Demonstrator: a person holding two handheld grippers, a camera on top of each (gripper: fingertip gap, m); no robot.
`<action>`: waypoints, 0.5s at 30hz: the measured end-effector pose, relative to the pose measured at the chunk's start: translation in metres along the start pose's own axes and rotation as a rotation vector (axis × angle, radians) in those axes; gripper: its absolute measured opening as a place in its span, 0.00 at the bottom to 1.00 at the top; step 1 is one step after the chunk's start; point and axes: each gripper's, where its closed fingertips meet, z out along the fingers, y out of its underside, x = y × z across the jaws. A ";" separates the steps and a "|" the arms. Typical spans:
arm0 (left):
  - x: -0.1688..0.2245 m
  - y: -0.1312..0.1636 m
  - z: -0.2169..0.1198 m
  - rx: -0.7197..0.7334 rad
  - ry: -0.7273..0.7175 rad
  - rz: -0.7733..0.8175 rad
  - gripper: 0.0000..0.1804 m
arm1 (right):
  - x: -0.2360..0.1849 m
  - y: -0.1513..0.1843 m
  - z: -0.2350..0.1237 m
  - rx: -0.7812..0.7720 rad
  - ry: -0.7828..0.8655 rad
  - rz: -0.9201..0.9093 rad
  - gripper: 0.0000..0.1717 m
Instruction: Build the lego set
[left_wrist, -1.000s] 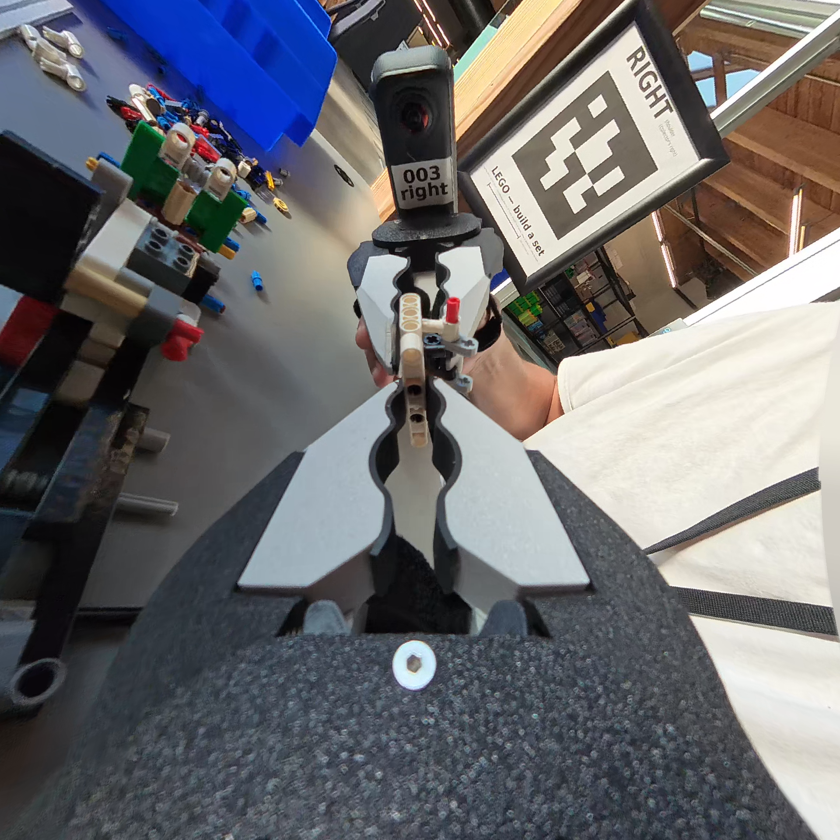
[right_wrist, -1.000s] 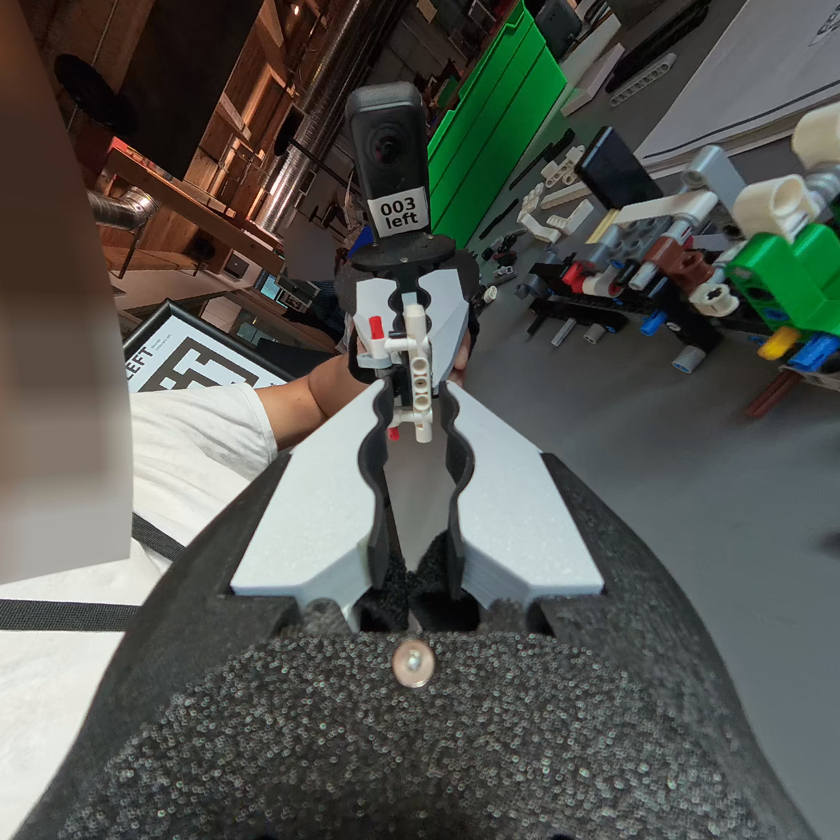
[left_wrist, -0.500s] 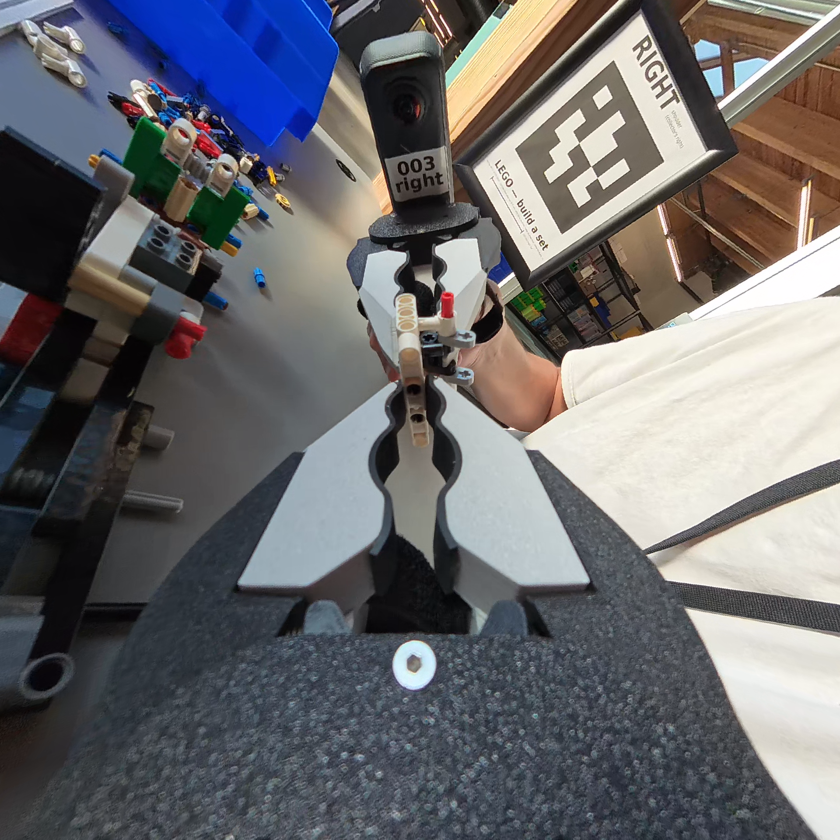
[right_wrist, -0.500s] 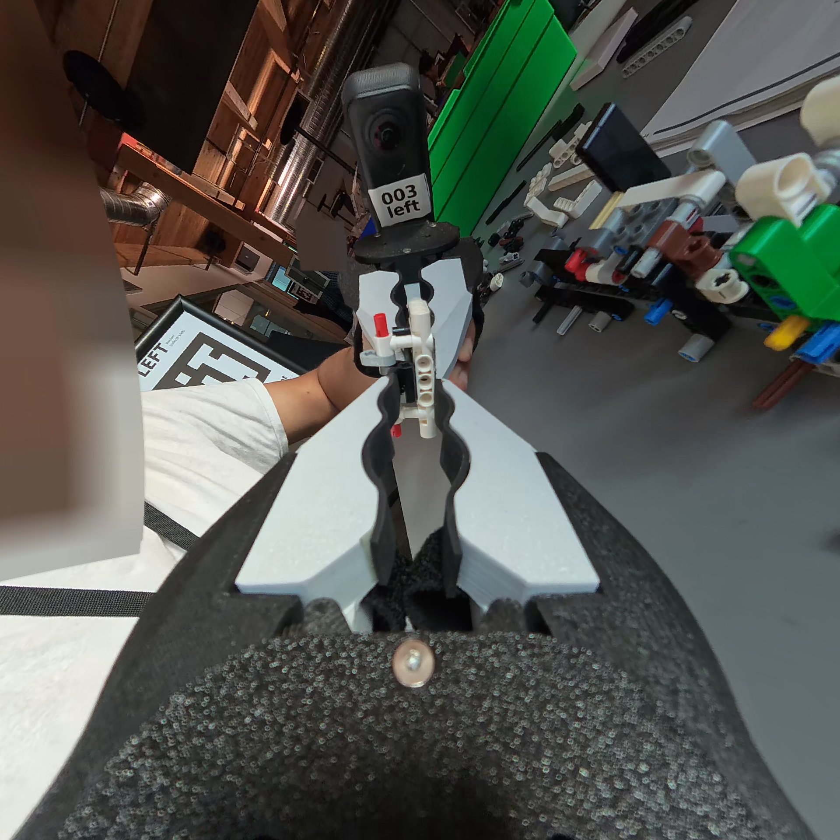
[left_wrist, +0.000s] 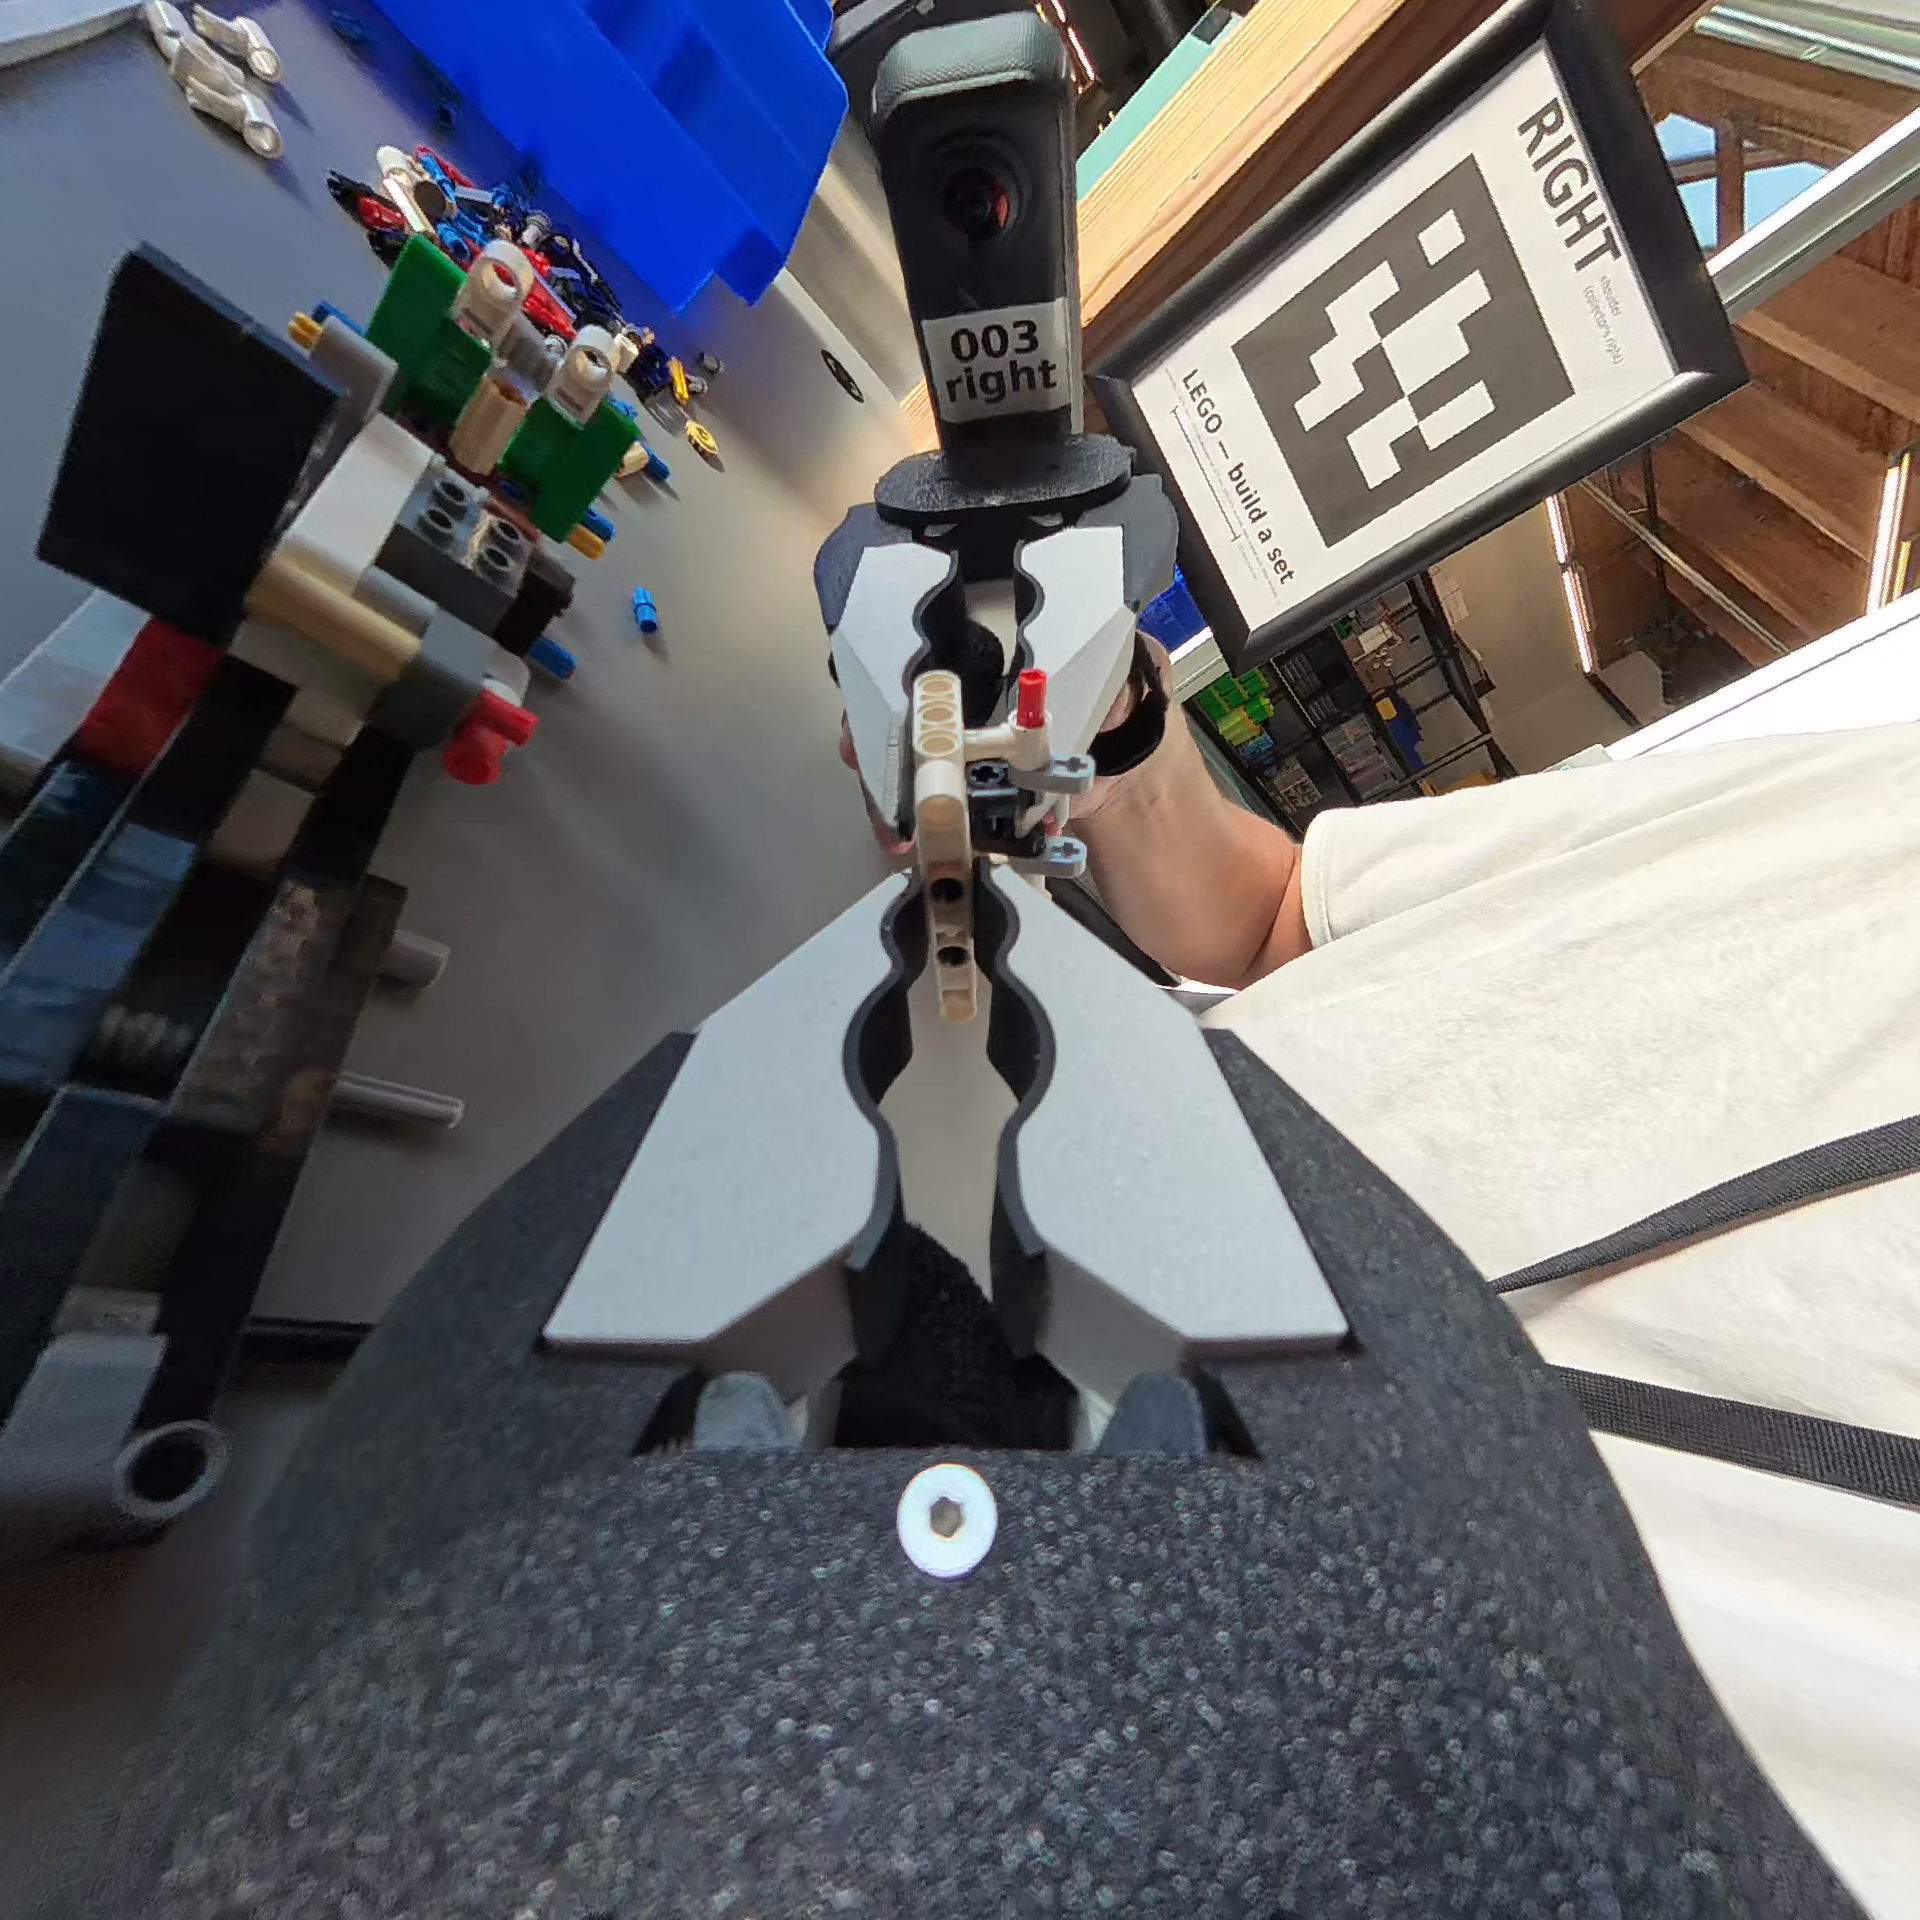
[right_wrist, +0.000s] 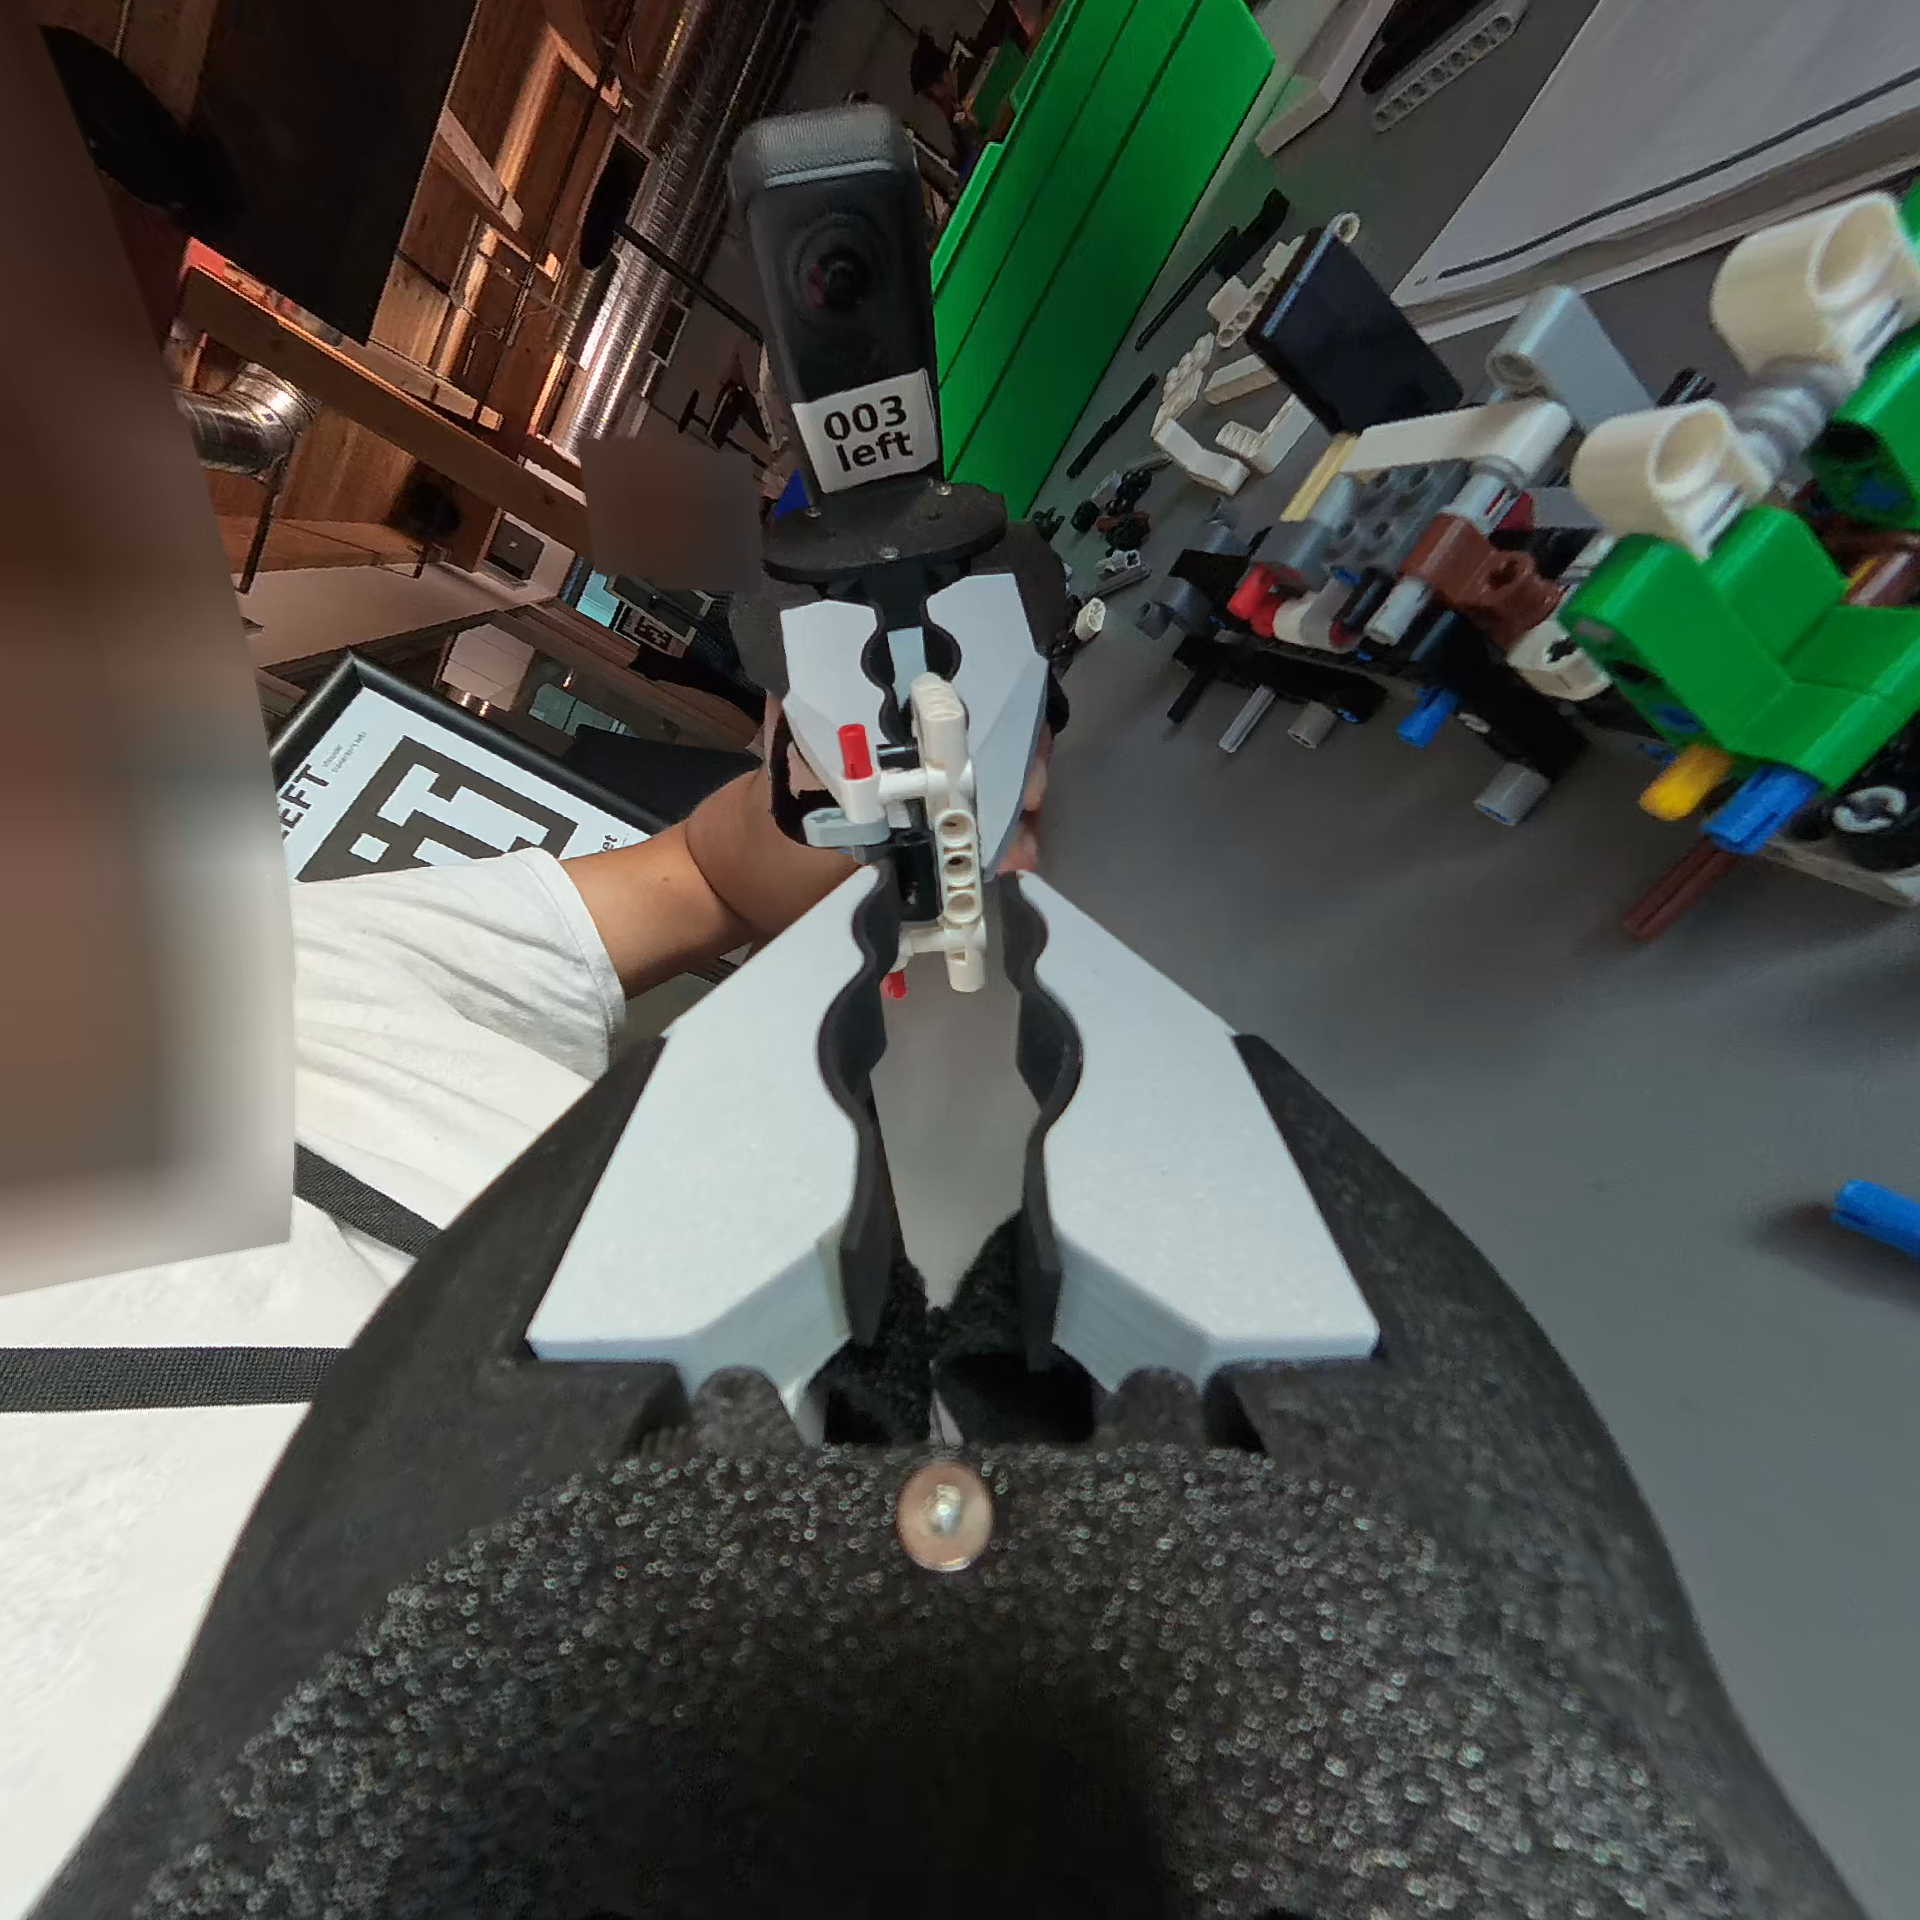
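Barely shifted since earlier frames: tip to tip at frame centre. Found left gripper pinching lower end of pale holed beam of small brick assembly. Found right gripper spread about same assembly, sliver of gap at one pad. Larger brick model at upper right, untouched on grey table

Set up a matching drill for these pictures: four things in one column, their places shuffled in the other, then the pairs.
1 blue plastic storage bin
2 small blue toy pin
3 white perforated toy beam
4 black-framed marker sign

a held up off the grey table
b beyond the person's forearm
c lying alone on the table
d next to the scattered small pieces

Pairs: 1-d; 2-c; 3-a; 4-b
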 end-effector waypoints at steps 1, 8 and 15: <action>-0.003 0.000 0.000 0.000 -0.019 0.000 0.02 | 0.003 0.000 -0.001 -0.006 0.021 -0.010 0.10; -0.015 0.004 -0.001 -0.021 -0.104 -0.002 0.03 | 0.012 0.004 -0.009 -0.036 0.125 -0.086 0.00; -0.025 0.015 0.000 -0.084 -0.185 -0.012 0.03 | 0.020 0.010 -0.015 -0.066 0.207 -0.136 0.00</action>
